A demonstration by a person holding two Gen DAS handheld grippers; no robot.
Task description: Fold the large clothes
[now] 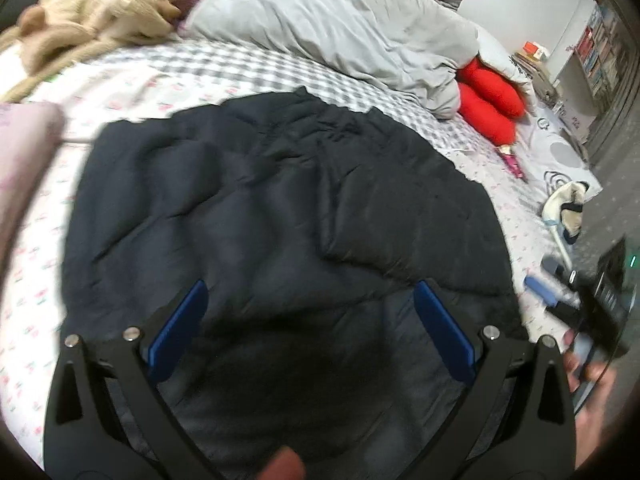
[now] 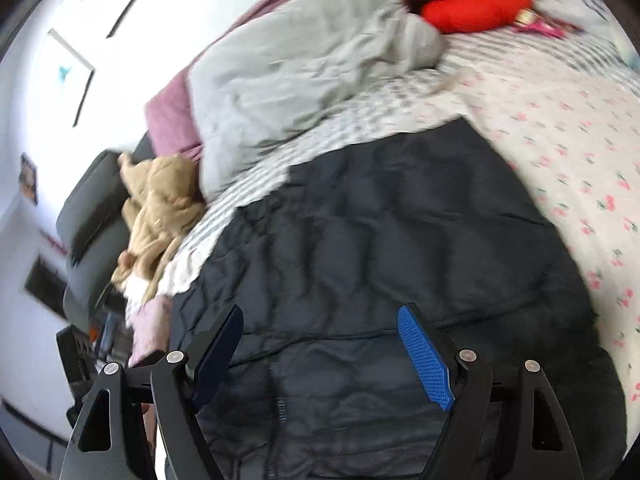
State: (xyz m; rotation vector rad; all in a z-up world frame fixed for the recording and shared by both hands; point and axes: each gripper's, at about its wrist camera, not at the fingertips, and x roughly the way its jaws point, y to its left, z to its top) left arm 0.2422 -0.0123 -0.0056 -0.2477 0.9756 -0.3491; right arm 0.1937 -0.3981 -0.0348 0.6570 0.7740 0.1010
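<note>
A dark navy quilted jacket lies spread on the floral bedsheet, folded into a rough rectangle. My left gripper hovers over its near part, jaws wide apart, blue pads clear of the fabric. In the right wrist view the same jacket fills the centre. My right gripper is above its near edge with the zipper below, open, nothing between the pads. The right gripper's body and a hand show at the right edge of the left wrist view.
A grey duvet is bunched at the back of the bed, with red cushions beside it and a tan plush blanket at the far left. A pink pillow lies left. Floor and a shelf are at right.
</note>
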